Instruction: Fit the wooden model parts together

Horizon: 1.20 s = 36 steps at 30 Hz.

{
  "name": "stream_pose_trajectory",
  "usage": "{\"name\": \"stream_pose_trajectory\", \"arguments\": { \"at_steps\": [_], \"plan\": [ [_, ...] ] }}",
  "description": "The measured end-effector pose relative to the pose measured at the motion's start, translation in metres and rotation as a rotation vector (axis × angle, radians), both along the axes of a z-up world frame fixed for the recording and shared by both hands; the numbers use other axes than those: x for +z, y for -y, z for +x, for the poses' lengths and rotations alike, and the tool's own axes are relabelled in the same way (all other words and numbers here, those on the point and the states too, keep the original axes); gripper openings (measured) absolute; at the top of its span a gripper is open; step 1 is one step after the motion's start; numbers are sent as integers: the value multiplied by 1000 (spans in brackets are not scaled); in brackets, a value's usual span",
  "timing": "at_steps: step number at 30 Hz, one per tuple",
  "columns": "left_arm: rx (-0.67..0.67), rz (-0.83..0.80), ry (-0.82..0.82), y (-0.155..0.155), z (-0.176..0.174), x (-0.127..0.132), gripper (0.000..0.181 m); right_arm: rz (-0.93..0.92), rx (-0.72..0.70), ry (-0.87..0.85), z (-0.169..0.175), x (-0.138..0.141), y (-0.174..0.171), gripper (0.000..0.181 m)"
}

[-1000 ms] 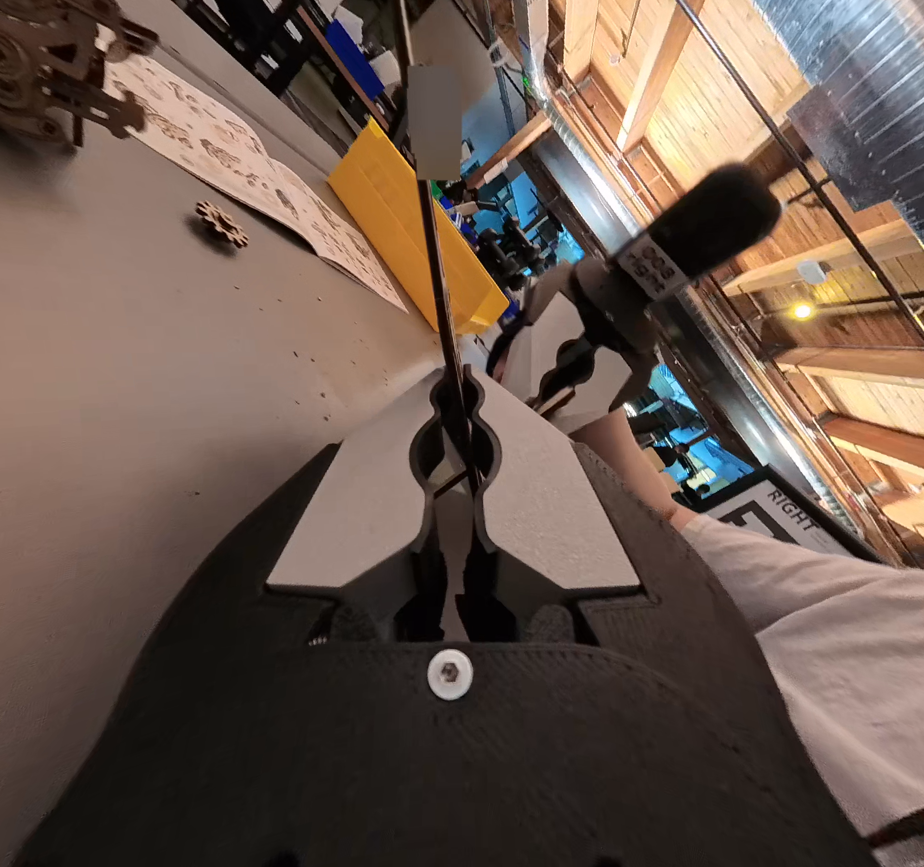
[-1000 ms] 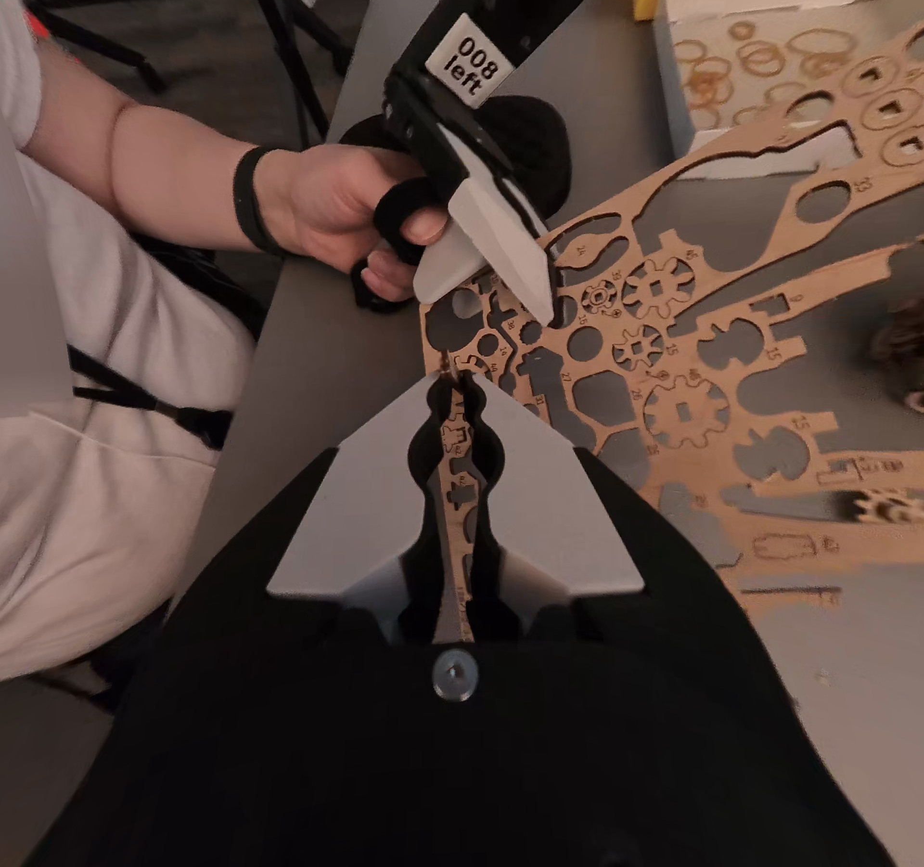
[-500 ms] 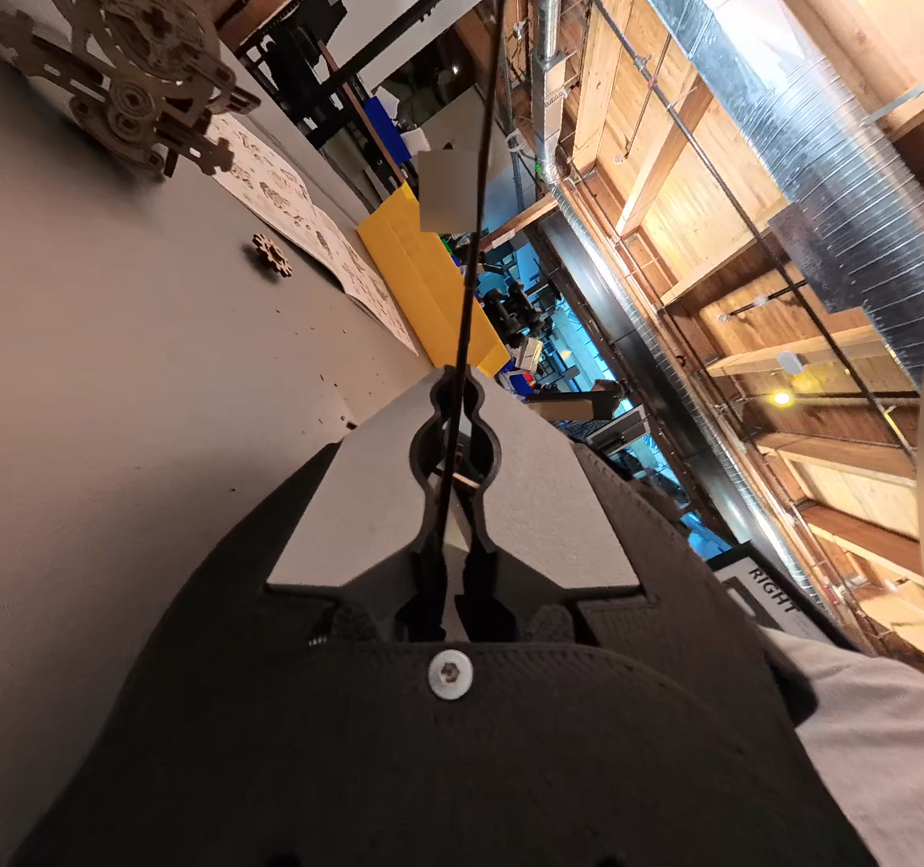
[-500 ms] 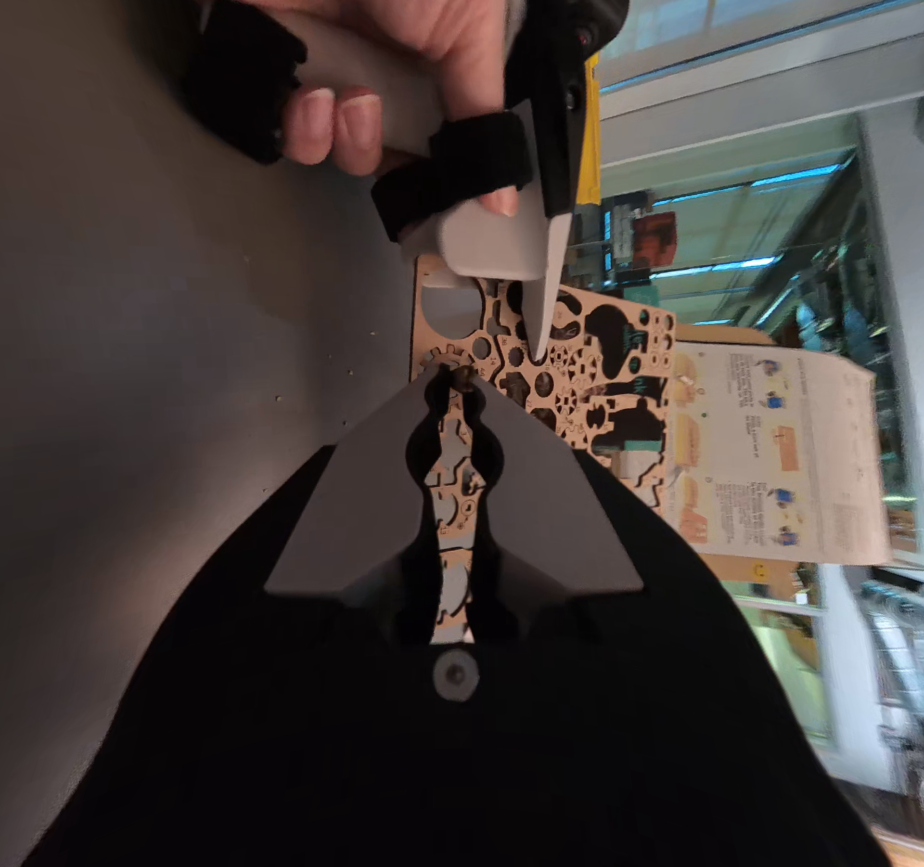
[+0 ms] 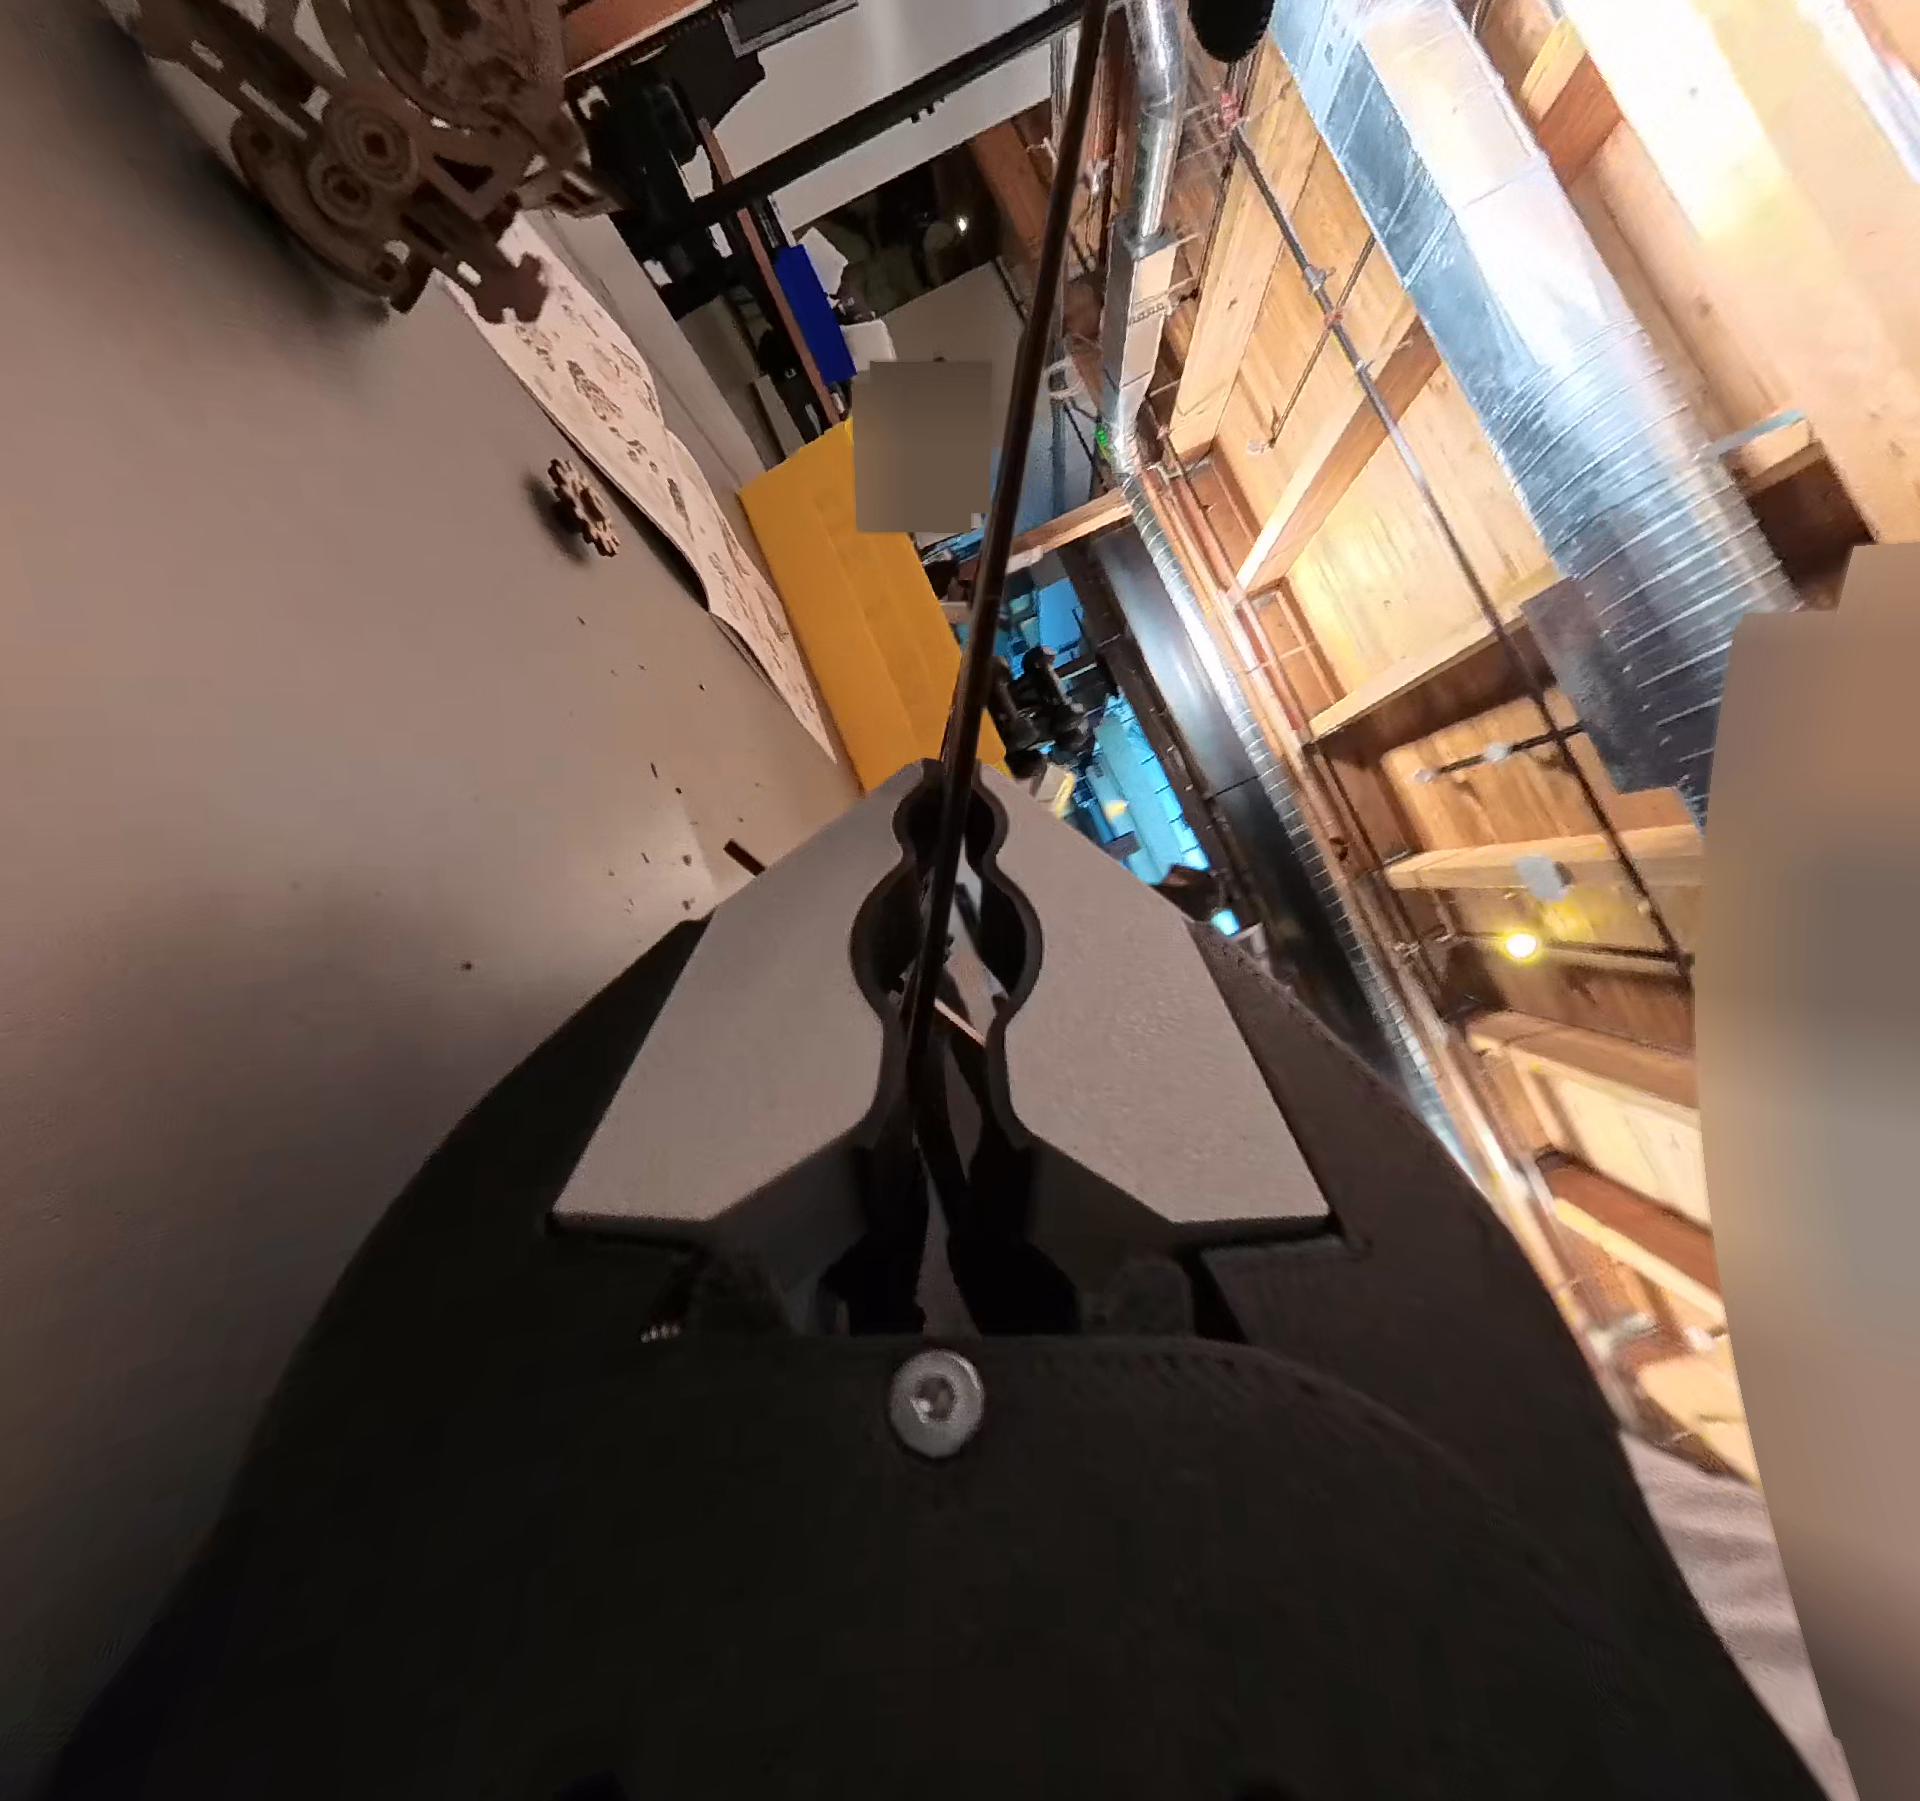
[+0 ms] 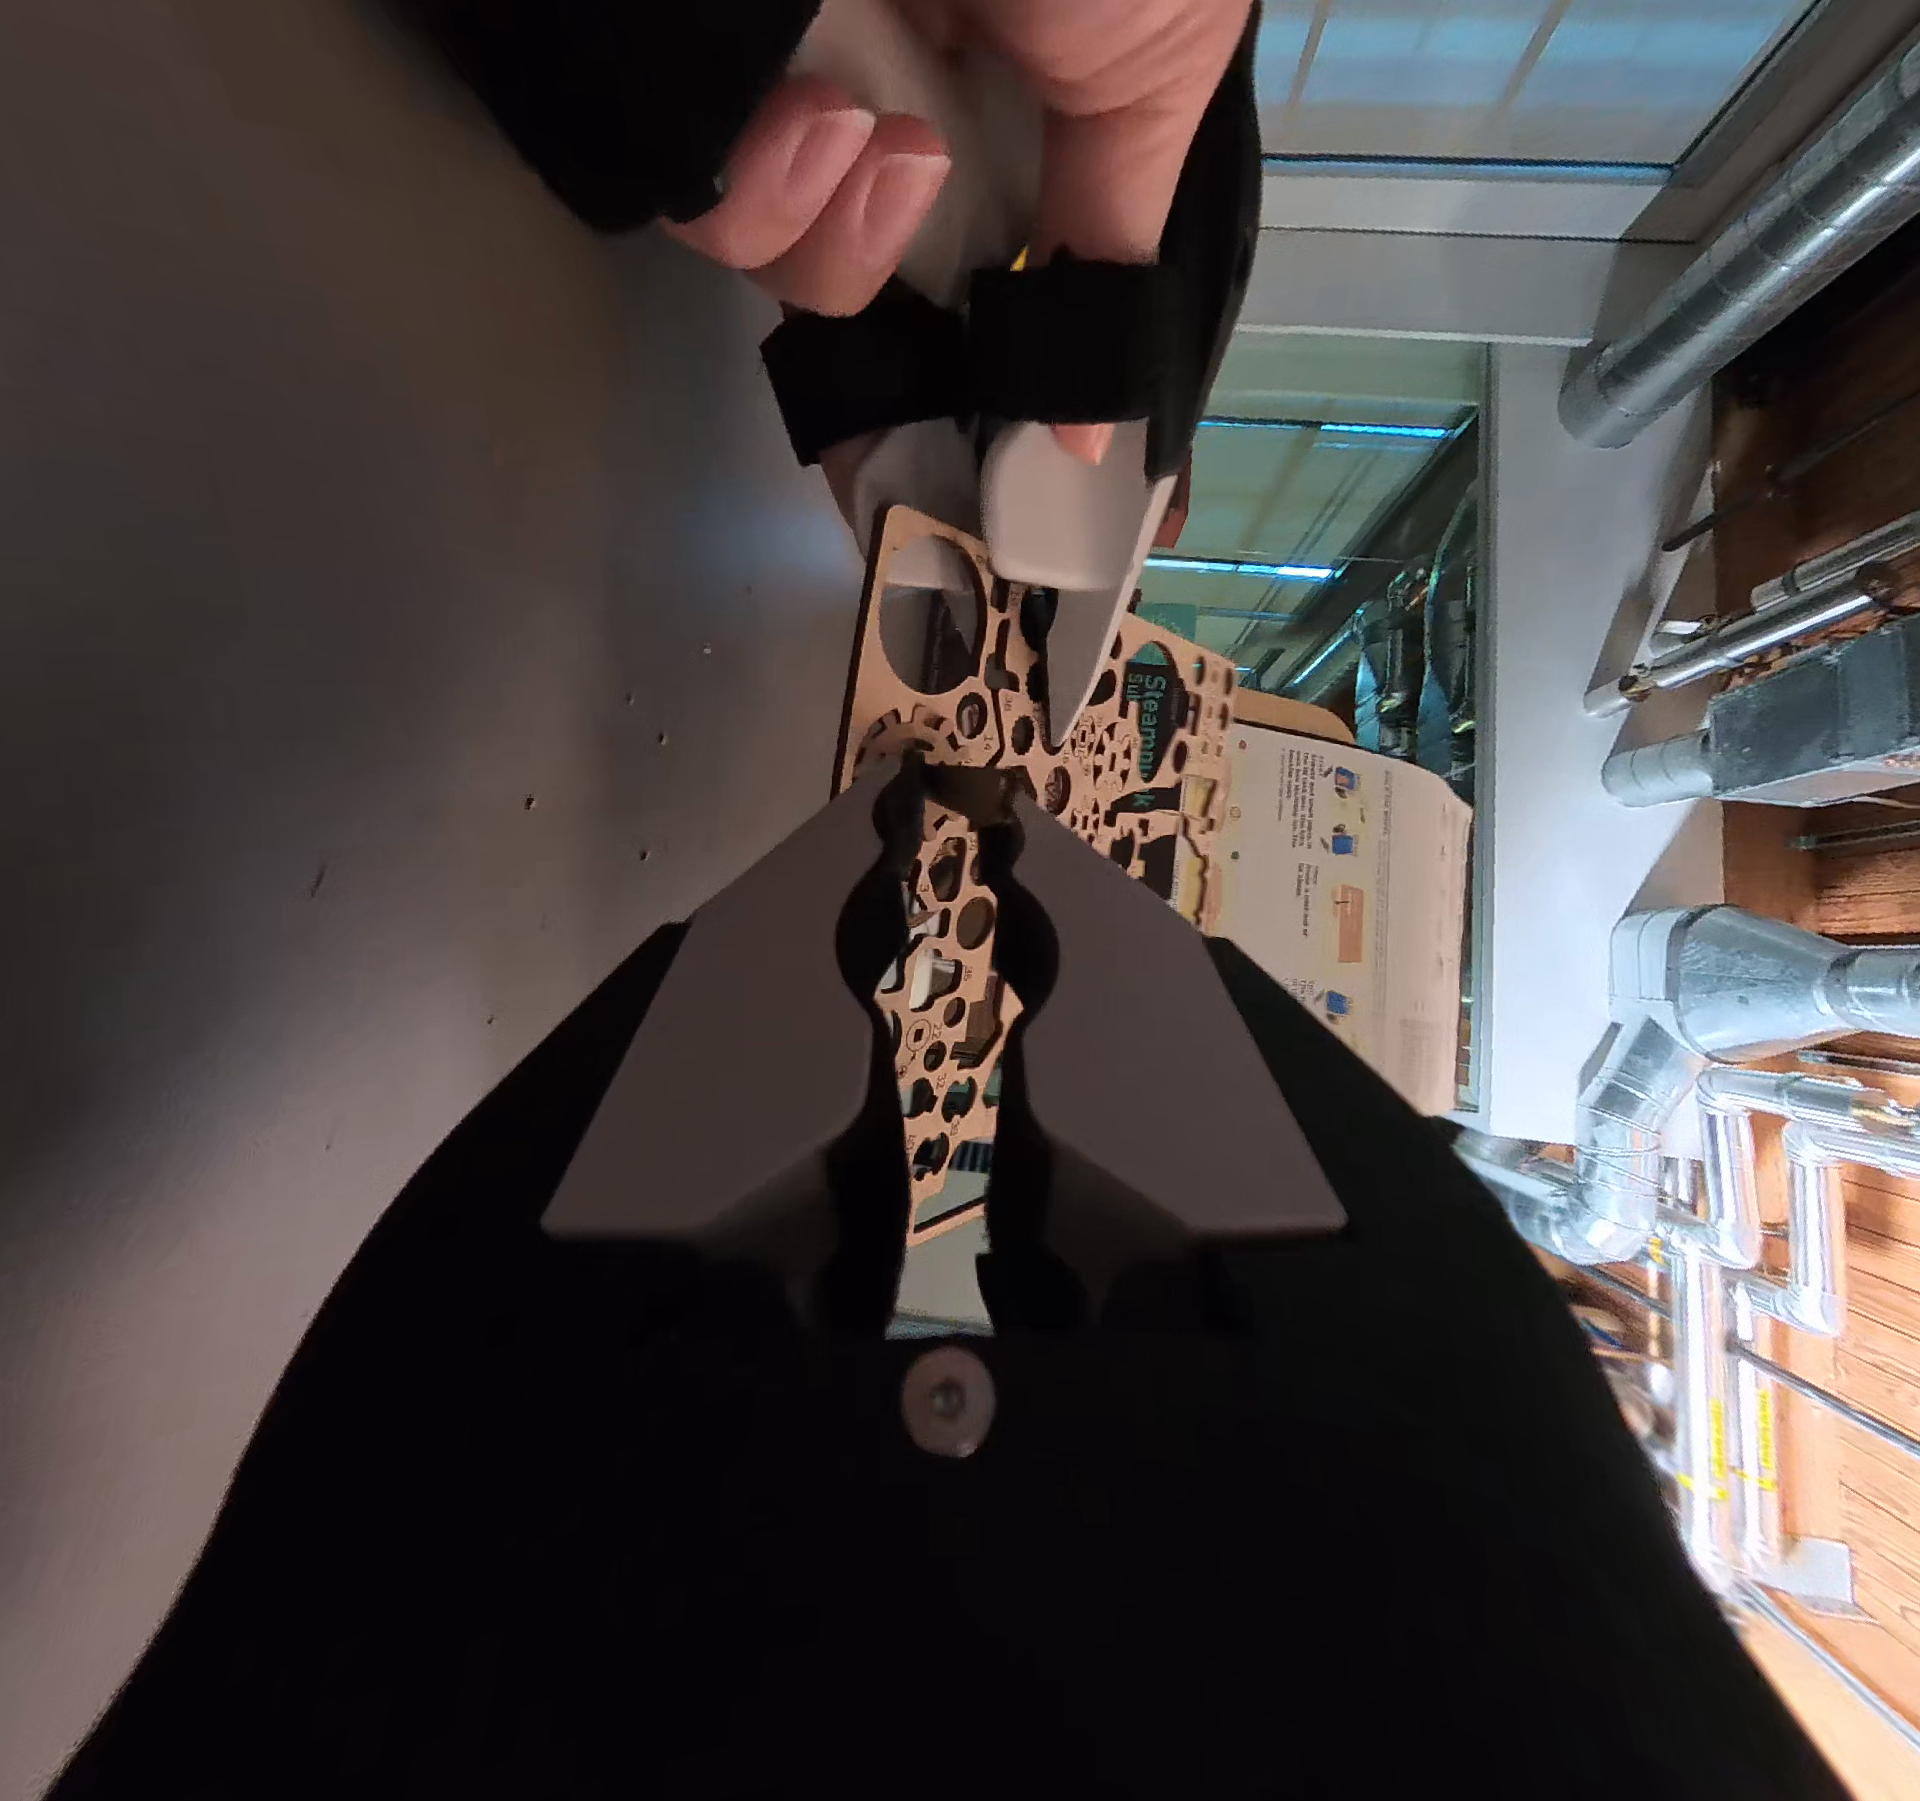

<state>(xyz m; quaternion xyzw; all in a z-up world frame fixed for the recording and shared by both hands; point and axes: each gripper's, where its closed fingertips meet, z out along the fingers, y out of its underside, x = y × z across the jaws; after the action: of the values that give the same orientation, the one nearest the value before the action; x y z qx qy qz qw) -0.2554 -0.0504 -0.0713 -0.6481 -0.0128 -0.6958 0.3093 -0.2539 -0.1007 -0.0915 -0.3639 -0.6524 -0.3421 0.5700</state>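
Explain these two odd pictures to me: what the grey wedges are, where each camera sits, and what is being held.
No robot here: a person holds a two-finger gripper in each hand, and a camera on each looks forward along its grey fingers.

In the left wrist view, the left gripper is shut on a wooden parts sheet, seen edge-on as a thin dark line. On the grey table lie a part-built wooden model, a loose gear, an instruction leaflet and a yellow bin.

In the right wrist view, the right gripper clamps the same sheet, seen flat, near the person's hand.
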Motion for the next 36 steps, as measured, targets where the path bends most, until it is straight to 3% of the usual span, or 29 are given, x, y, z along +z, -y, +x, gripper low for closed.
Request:
{"name": "stream_pose_trajectory", "arguments": {
  "at_steps": [3,6,13,17,20,23,27,30,33,36],
  "plan": [
    [-21,154,-108,8,4,5,0,-246,20,-133,-1,-3,5,0],
    [-45,249,-112,14,3,19,0,-508,62,-302,1,14,8,1],
    [-154,449,-246,36,17,25,1,-1080,166,-290,9,21,22,1],
    [-214,415,-203,42,22,24,0,-1330,209,-292,15,25,29,1],
    [-205,382,-180,39,22,21,1,-1379,207,-314,15,23,27,1],
    [-143,313,-151,28,15,20,0,-1140,182,-313,10,19,17,1],
    [-73,109,-5,12,3,22,0,-569,110,-187,0,22,10,0],
    [-73,56,49,11,1,26,0,-172,39,-59,-3,21,10,1],
    [-40,116,-64,12,2,21,0,-99,38,-54,-2,11,9,0],
    [-73,191,-87,19,3,24,1,-278,100,-88,-3,15,14,0]
  ]
}}
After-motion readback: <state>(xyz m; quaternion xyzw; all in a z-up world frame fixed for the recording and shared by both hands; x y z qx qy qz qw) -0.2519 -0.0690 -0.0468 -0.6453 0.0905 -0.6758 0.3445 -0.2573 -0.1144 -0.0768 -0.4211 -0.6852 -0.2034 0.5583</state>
